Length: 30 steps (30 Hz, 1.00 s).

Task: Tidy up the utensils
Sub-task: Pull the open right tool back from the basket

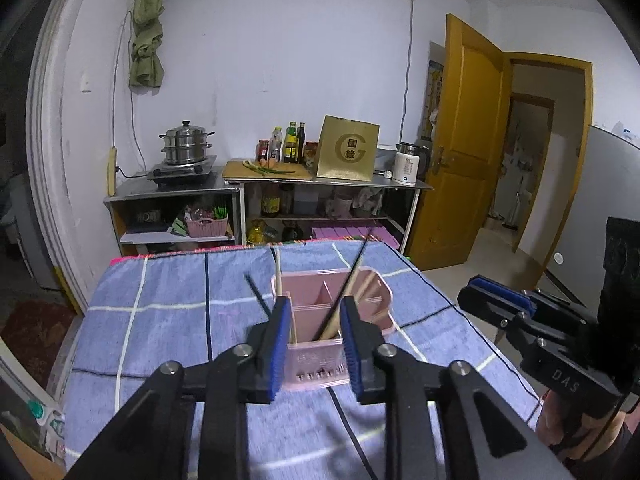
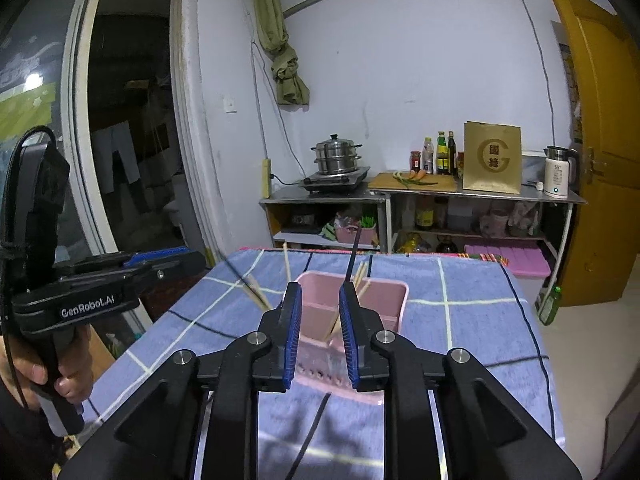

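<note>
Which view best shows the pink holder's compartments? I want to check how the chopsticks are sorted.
Left wrist view: the pink holder shows its inner dividers and leaning chopsticks. In the right wrist view, the tongs hide most of the interior.

pink divided holder [image 1: 340,308] | upright on checked cloth | chopsticks [image 1: 352,280] leaning inside, tips up

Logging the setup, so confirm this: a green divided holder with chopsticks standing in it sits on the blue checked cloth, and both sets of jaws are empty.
Wrong in one respect: the divided holder is pink, not green, as the left wrist view shows. The chopsticks do stand in it, it sits on the blue checked cloth, and both sets of jaws are empty.
</note>
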Motion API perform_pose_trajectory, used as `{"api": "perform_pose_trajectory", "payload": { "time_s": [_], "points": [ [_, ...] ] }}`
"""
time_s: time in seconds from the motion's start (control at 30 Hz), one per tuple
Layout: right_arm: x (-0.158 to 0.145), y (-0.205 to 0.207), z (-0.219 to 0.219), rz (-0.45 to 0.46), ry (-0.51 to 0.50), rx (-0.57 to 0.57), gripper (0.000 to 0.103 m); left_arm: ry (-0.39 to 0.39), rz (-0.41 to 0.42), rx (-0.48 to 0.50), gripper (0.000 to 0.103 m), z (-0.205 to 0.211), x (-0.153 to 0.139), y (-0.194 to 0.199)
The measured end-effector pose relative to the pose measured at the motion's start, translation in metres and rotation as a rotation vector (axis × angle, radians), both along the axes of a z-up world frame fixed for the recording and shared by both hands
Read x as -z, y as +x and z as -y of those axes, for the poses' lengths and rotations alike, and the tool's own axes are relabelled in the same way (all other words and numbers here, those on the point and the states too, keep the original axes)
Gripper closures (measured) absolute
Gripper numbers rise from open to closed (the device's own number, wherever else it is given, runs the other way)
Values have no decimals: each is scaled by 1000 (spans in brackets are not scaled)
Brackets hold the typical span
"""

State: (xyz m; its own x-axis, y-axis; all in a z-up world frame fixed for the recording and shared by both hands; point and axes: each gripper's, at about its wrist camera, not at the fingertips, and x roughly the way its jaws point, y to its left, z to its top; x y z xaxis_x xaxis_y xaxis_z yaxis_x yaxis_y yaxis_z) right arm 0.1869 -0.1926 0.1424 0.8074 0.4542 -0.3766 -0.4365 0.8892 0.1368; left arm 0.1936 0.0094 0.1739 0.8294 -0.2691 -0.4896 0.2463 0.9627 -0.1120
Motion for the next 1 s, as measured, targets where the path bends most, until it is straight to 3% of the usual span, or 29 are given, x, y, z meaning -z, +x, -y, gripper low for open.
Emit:
{"api": "perform_pose_trajectory", "payload": {
  "time_s": [0.67,0.9,1.0],
  "points": [
    [66,-100,5,-28,-66,53,81,8,22,-83,71,3,80,-119],
    [88,-123,5,-44,-78,49,68,4,4,-101,71,6,108,-144],
    [94,-133,5,-32,-80,60,67,18,13,-113,71,7,114,-154]
  ]
}}
